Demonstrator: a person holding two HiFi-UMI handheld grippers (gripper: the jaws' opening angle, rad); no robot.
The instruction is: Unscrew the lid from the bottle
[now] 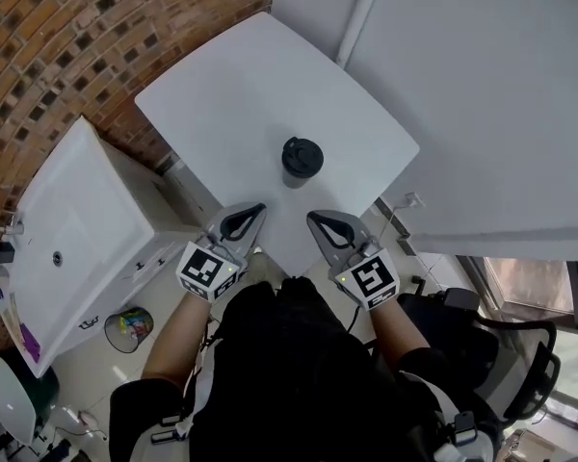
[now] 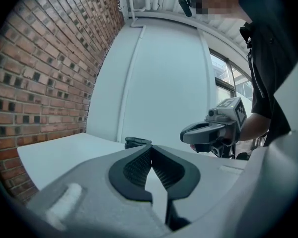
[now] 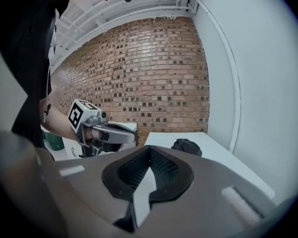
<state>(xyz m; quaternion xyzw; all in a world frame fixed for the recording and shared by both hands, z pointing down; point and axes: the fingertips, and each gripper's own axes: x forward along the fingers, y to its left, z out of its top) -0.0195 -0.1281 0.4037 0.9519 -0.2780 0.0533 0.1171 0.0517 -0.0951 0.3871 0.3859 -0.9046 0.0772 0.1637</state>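
The left hand-held gripper (image 1: 258,208), jaws closed and empty, hovers at the near edge of the white table (image 1: 222,85). Ahead, between both tools, the dark bottle (image 1: 302,169) stands upright, lid (image 1: 302,150) on. The right hand-held gripper (image 1: 313,216), also closed and empty, looks slightly nearer.

One white table (image 1: 231,94) fills the upper middle of the frame. On it stands one bottle (image 1: 299,175), closed with one black lid (image 1: 302,151). Two grippers show below it, the left gripper (image 1: 261,207) and the right gripper (image 1: 311,216). At the left edge is one white washbasin (image 1: 77,229), and at the lower left one waste bin (image 1: 128,329). One dark chair (image 1: 472,330) sits at the lower right.
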